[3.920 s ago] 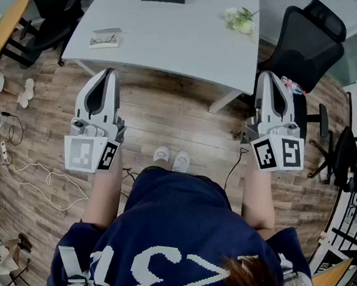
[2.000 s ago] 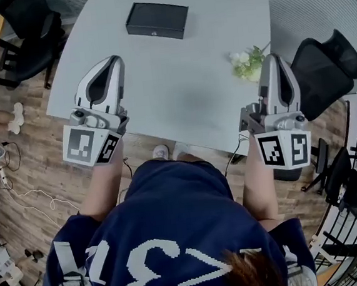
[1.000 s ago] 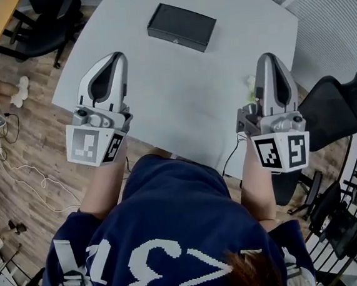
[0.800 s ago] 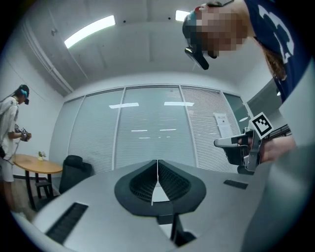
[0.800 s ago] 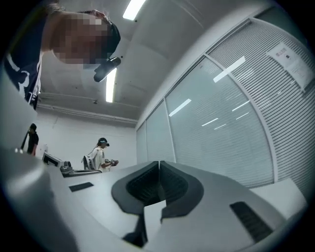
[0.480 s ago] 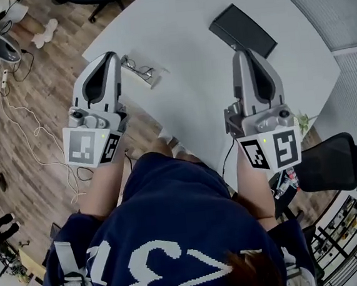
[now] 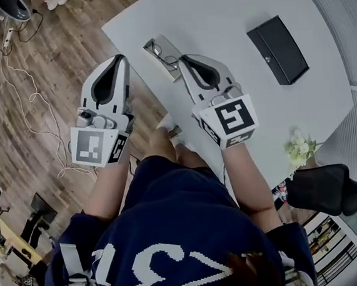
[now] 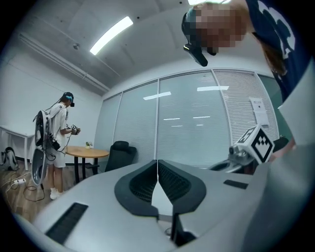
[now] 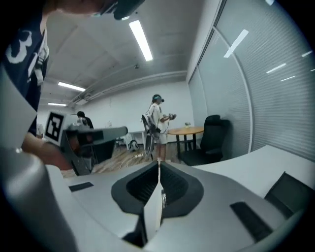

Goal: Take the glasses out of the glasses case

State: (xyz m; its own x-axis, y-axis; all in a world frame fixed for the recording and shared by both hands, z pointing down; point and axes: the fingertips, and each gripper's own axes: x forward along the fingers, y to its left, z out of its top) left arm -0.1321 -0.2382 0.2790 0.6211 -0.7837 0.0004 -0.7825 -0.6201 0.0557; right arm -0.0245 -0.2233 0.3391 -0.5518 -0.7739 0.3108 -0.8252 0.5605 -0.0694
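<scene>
Since half a second ago the right gripper (image 7: 185, 59) has swung left. Its tip, jaws together and empty, now sits just right of the glasses (image 7: 162, 53), which lie in what looks like an open pale case (image 7: 175, 71) near the white table's (image 7: 216, 10) left edge. The left gripper (image 7: 120, 58), also closed on nothing, is by that edge. A black box (image 7: 277, 50) lies well apart to the right.

Glasses (image 7: 161, 50) near table (image 7: 216, 16) edge, box (image 7: 277, 50) to their right, flowers (image 7: 297, 148) at right edge.

A white table (image 7: 216, 16) stands on a wood-plank floor (image 7: 50, 51), with a black office chair (image 7: 321, 188) near its corner. Glass walls (image 8: 187, 123) hung with blinds, ceiling strip lights (image 8: 110, 35) and a round wooden table (image 8: 86, 153) fill the room beyond.
</scene>
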